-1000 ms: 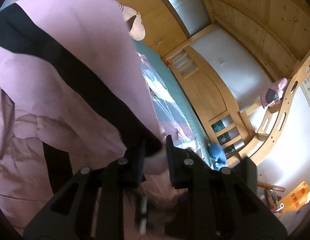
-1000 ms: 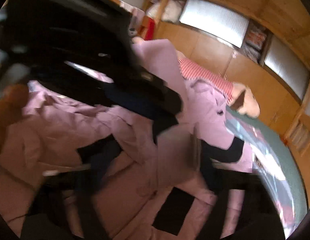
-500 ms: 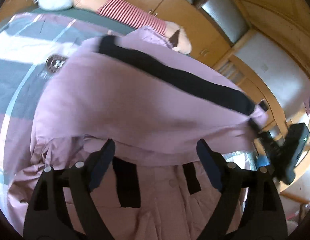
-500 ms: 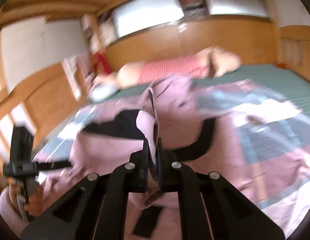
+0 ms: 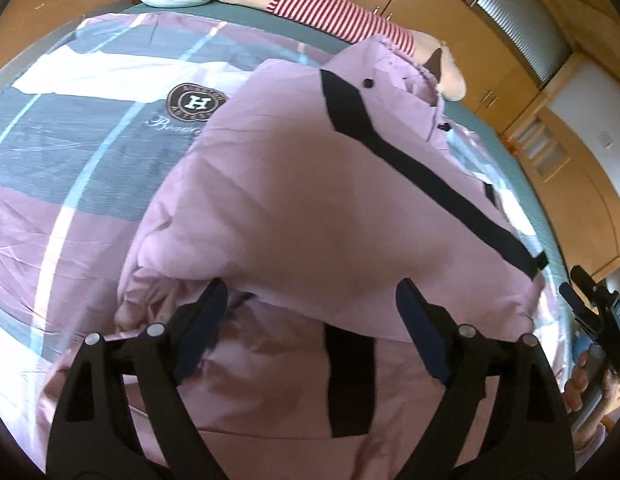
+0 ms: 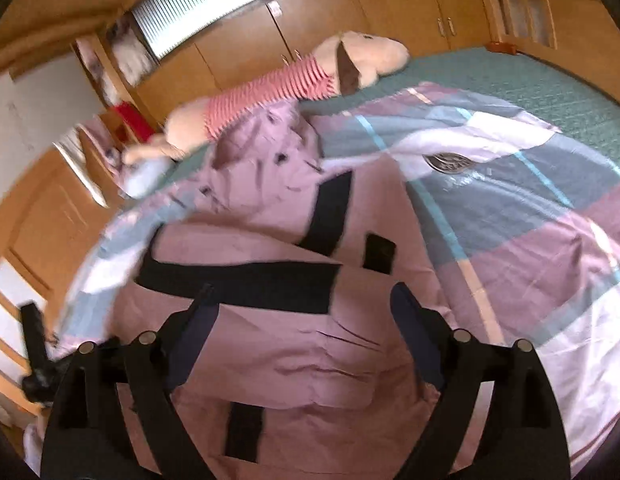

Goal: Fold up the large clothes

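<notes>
A large pink coat with black stripes (image 5: 310,208) lies on the bed, its top layer folded over the lower part. It also shows in the right wrist view (image 6: 293,336), with a black band across the fold. My left gripper (image 5: 310,320) is open and empty just above the coat's near edge. My right gripper (image 6: 301,320) is open and empty over the folded coat. The other gripper shows at the right edge of the left wrist view (image 5: 598,320).
The coat lies on a checked pink, grey and white quilt (image 5: 69,152) over a green bed (image 6: 530,80). A plush toy in a red striped shirt (image 6: 277,84) lies at the bed's far side. Wooden cabinets (image 6: 390,4) line the wall behind.
Both grippers have let go of the coat and opened. The lifted fabric has come down flat on the lower part of the coat, and both grippers have pulled back.
</notes>
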